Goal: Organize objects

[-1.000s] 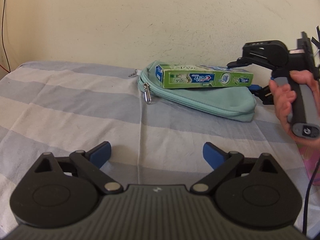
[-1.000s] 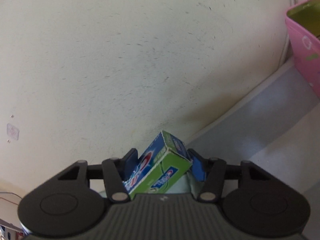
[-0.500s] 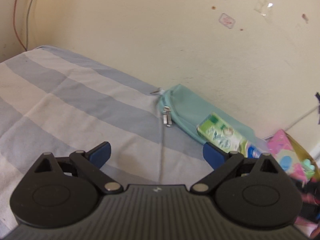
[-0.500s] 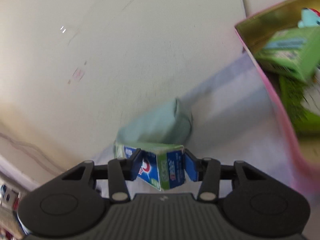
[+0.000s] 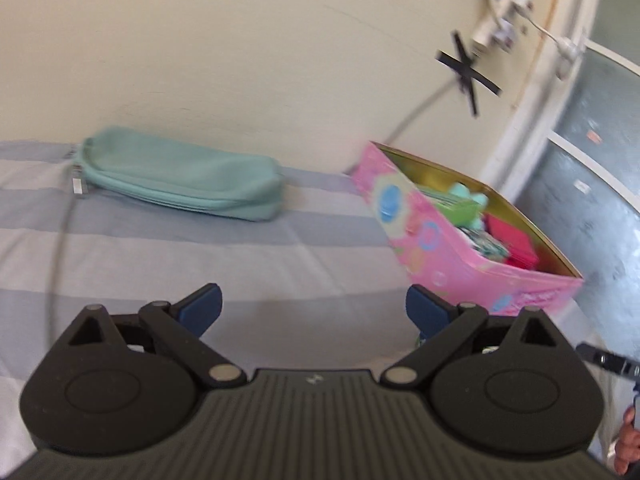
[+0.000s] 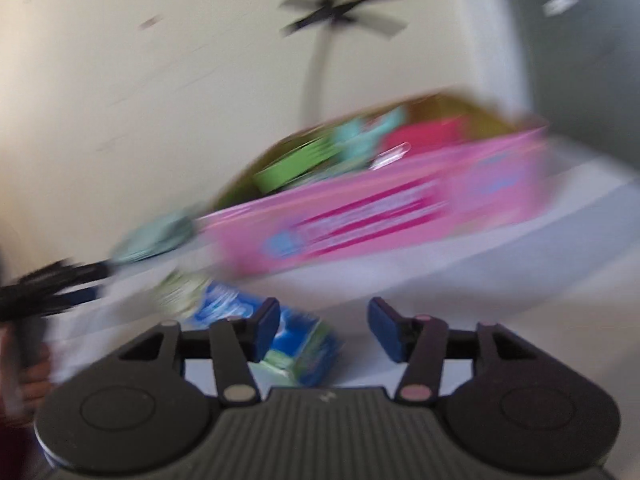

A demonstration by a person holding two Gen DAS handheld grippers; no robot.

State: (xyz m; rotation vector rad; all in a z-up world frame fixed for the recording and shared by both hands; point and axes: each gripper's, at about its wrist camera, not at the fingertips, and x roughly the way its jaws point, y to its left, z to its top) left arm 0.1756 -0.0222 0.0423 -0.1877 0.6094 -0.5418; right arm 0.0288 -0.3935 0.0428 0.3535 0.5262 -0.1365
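— Blurring smears the right view; the right gripper (image 6: 324,326) has just been opening, its jaws apart, the green-and-blue toothpaste box (image 6: 276,334) lying loose on the striped bedsheet (image 5: 200,256) by its left pad.

— And the left gripper (image 5: 314,308)?

— Jaws wide, empty. Beyond, the pink tin box (image 5: 436,248) holds a green carton, something red and something teal, hard to make out. The soft mint zip pouch (image 5: 180,174) lies by the wall.

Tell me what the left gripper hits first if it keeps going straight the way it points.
Probably the striped sheet: the open left gripper points down at bare fabric. The pouch lies left of that line and the pink box right of it, both seemingly clear, though blur and fisheye make depth uncertain.
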